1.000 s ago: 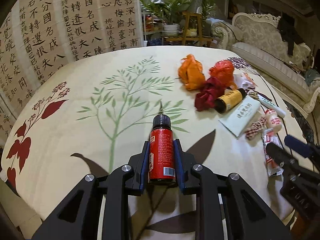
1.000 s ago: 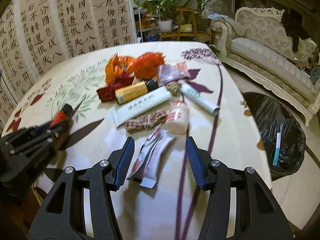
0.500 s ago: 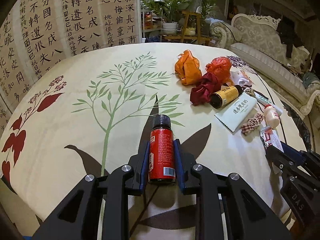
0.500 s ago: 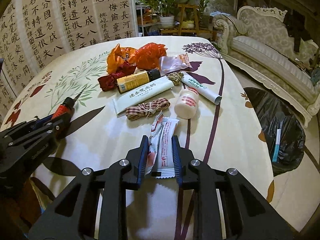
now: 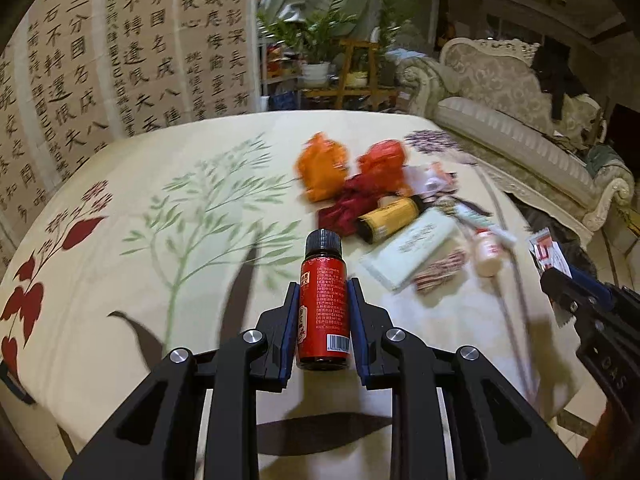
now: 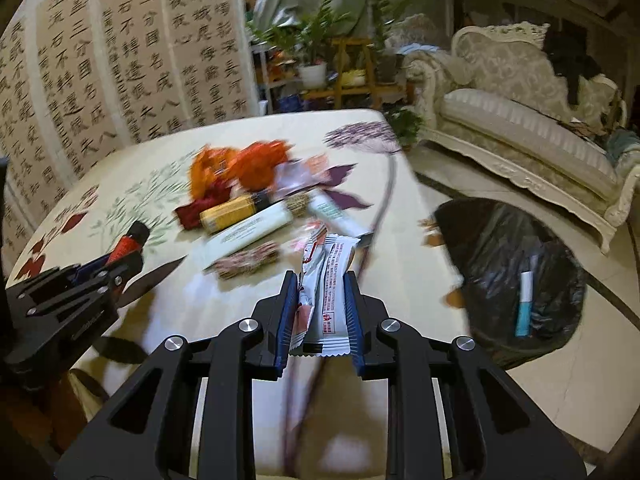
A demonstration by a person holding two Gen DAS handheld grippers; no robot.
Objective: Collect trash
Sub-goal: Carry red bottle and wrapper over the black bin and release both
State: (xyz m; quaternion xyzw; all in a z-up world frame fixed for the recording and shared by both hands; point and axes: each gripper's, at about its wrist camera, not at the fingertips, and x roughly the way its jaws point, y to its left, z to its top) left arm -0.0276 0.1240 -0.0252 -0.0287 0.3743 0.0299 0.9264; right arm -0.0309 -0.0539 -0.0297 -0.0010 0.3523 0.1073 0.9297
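Observation:
My left gripper (image 5: 323,284) is shut on a small red bottle (image 5: 323,308) with a black cap, held above the table. My right gripper (image 6: 321,280) is shut on white snack wrappers (image 6: 326,284), lifted off the cloth. In the left wrist view the right gripper (image 5: 560,276) shows at the right edge with the wrappers (image 5: 546,250) sticking up. In the right wrist view the left gripper (image 6: 116,264) and the red bottle (image 6: 130,242) show at the left. A heap of trash (image 5: 380,196) lies on the table. A bin with a black bag (image 6: 516,272) stands on the floor at the right.
On the flowered tablecloth (image 5: 160,240) lie orange and red bags (image 6: 240,168), a yellow bottle (image 6: 232,212), a white tube (image 6: 248,232), a checked scrap (image 6: 248,260) and a small white bottle (image 5: 488,252). A blue-white tube (image 6: 524,304) lies in the bin. A sofa (image 6: 520,120) stands behind.
My right gripper closed on the snack wrappers and lifted them off the table, moving toward the right edge. My left gripper, still holding the red bottle, rose a little.

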